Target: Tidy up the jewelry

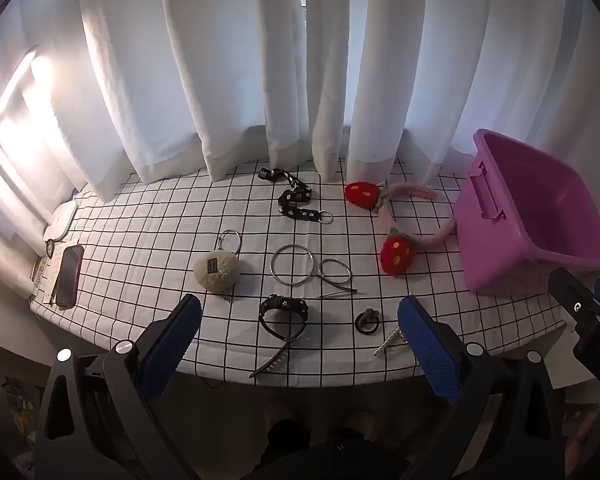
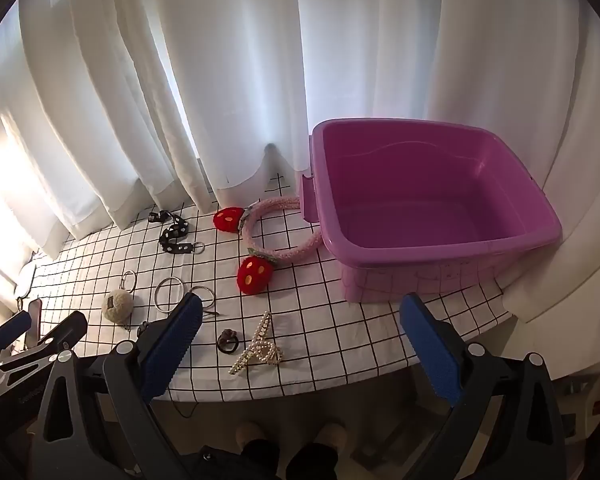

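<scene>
Nearest item, left view: left hand-held gripper [image 1: 300, 320], jaws spread wide, holding nothing, poised over the near edge of the worktop [image 1: 140, 240]. Directly between its blue pads: black watch [image 1: 283, 307], strap trailing toward the edge. Beside it: small dark hair tie [image 1: 366, 321]. Right hand-held gripper [image 2: 300, 320], likewise wide open and empty; closest to it, pearl hair claw [image 2: 260, 346]. Mid-worktop, left to right: fluffy cream pompom keyring [image 1: 217, 270]; large silver bangle [image 1: 294, 265], touching or overlapping a smaller silver hoop [image 1: 334, 271]. Far row near the white curtain [image 1: 220, 80]: black studded strap [image 1: 294, 199]; pink strawberry headband [image 1: 396, 220], one end resting against the bin. Receptacle: purple plastic bin [image 2: 536, 200], right side of worktop, nothing in it, so sorting appears not yet begun. Off-task: phone [image 1: 70, 274] at far left. Handling note, as judgement: the watch looks like the first pick for the left side; lower squarely over its case rather than the loose strap, close firmly, lift clear before crossing to the bin. The claw's beaded surface may slip, so grip across its broad body.
</scene>
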The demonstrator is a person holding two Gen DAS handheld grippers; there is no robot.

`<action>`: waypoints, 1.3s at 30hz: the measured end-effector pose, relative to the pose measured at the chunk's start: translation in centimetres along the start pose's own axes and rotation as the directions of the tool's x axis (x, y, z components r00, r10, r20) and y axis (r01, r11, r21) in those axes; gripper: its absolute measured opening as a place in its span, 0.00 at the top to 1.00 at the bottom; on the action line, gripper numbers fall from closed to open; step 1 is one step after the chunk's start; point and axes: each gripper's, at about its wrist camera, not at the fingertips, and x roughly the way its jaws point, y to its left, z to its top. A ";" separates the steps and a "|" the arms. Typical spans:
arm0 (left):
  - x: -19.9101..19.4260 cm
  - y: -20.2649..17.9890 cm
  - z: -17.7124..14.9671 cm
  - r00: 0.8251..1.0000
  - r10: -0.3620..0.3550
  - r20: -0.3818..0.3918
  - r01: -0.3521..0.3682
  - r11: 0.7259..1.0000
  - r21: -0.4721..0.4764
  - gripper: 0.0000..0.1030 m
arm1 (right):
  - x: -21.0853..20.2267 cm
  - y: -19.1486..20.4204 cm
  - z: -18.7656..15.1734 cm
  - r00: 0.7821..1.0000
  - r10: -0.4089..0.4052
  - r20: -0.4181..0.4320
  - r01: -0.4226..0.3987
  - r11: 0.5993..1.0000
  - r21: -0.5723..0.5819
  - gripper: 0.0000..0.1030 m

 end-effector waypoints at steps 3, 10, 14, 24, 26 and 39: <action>0.0 0.0 0.0 1.000 0.002 0.000 -0.002 1.000 0.002 0.06 | 0.1 -0.1 -0.1 1.000 0.002 0.000 -0.002 1.000 0.001 0.08; 0.4 -0.1 -0.5 1.000 0.002 0.004 -0.002 1.000 0.003 0.06 | 0.2 0.2 0.0 1.000 0.005 -0.004 -0.005 1.000 0.001 0.08; 0.2 -0.1 -0.2 1.000 -0.001 -0.003 0.001 1.000 0.004 0.06 | 0.3 0.2 0.1 1.000 0.006 -0.006 -0.006 1.000 0.001 0.08; 0.3 -0.1 -0.2 1.000 0.000 -0.003 0.000 1.000 0.002 0.06 | 0.2 0.4 0.2 1.000 0.006 -0.006 -0.006 1.000 0.004 0.08; 0.3 -0.1 -0.2 1.000 0.000 -0.004 0.000 1.000 0.002 0.06 | 0.3 0.2 0.3 1.000 0.005 -0.006 -0.005 1.000 0.004 0.08; 0.3 -0.1 -0.2 1.000 -0.001 -0.005 0.001 1.000 0.002 0.06 | 0.4 0.5 0.1 1.000 0.012 -0.005 -0.012 1.000 0.004 0.08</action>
